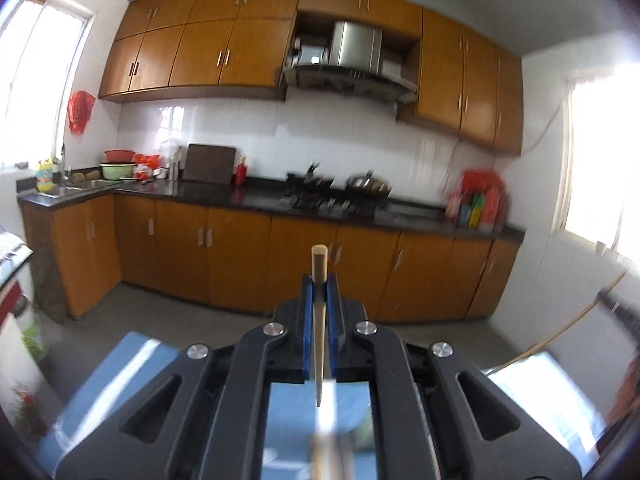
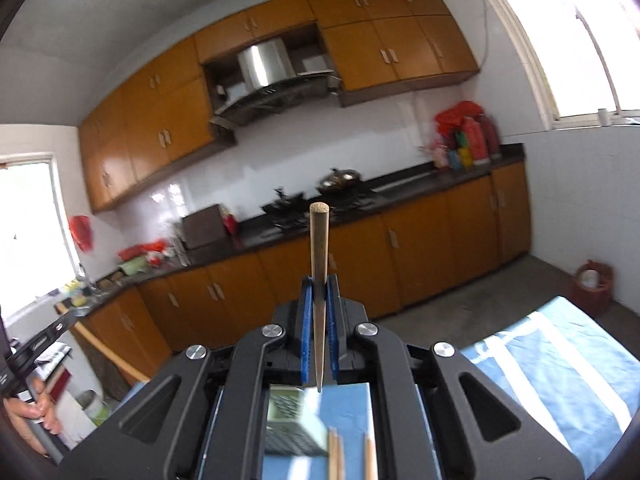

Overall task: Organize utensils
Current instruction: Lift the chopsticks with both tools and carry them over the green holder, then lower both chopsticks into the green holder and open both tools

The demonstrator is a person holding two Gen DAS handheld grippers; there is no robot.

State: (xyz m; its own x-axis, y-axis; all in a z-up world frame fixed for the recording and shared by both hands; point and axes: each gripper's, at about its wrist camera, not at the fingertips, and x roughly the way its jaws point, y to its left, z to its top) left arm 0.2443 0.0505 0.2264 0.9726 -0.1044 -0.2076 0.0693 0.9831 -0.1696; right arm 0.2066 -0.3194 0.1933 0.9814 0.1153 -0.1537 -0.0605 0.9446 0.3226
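My left gripper (image 1: 319,280) is shut on a wooden chopstick (image 1: 319,268) that runs lengthwise between its blue pads, thick end poking out forward and the thin tip back toward the camera. My right gripper (image 2: 319,280) is likewise shut on a second wooden chopstick (image 2: 319,240), which sticks out further past the pads. Both grippers are held high and nearly level, facing the kitchen counter. A blue cloth (image 2: 560,364) lies on the table below, and the left gripper with the hand holding it (image 2: 36,404) shows at the left edge of the right wrist view.
A dark countertop (image 1: 256,196) runs along orange cabinets, carrying a stove with a wok (image 1: 368,184), bowls (image 1: 118,164) and bottles (image 1: 476,204). A red bucket (image 2: 592,284) stands on the floor. A green-grey object (image 2: 288,412) and more wooden sticks (image 2: 336,456) show below the right gripper's body.
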